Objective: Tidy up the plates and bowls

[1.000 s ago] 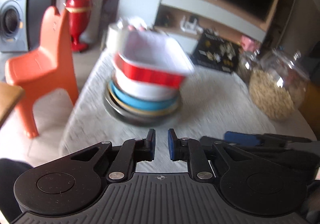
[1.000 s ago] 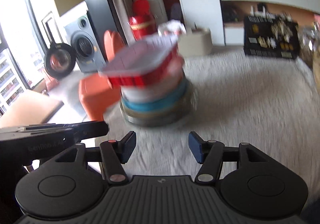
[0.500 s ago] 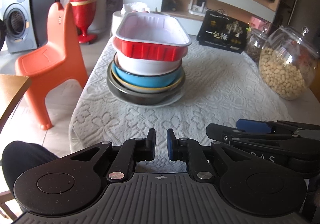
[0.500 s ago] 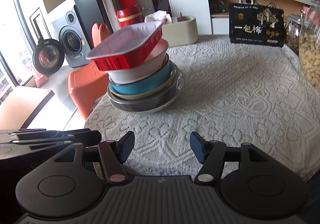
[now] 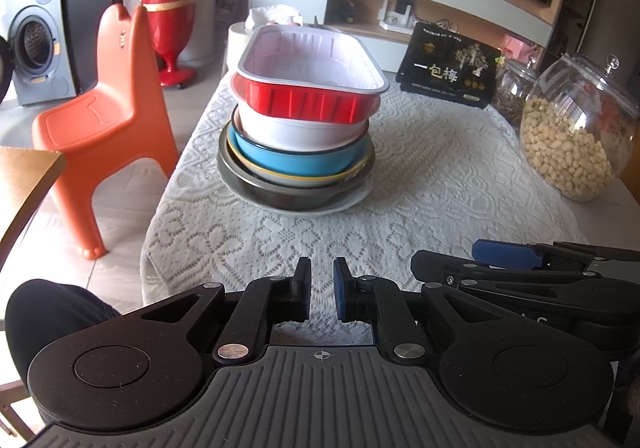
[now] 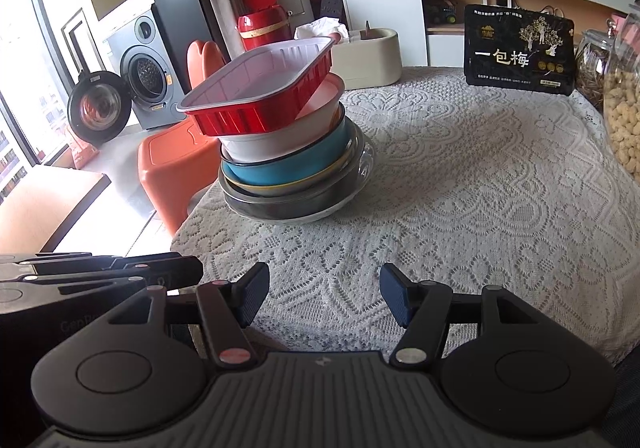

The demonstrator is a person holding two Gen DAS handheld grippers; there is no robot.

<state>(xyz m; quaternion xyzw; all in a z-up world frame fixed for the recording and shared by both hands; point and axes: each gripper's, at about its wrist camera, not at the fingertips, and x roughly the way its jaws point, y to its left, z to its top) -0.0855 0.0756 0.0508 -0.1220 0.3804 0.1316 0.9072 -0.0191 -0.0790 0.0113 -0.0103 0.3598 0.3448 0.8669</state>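
Left wrist view puts the stack of bowls [image 5: 296,152] straight ahead of my left tool [image 5: 321,294], mid-desk [image 5: 440,184], well apart; that tool is nearly clenched, gripping nothing. My right tool [image 6: 323,294] is released, with the stack ahead-left. Only the right view shows the red tray [image 6: 260,92] on top tilting leftward, its long side running across.

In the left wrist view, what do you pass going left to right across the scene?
Washing machine → orange chair → stack of bowls with the red foil tray on top → black gift box → jar of peanuts.
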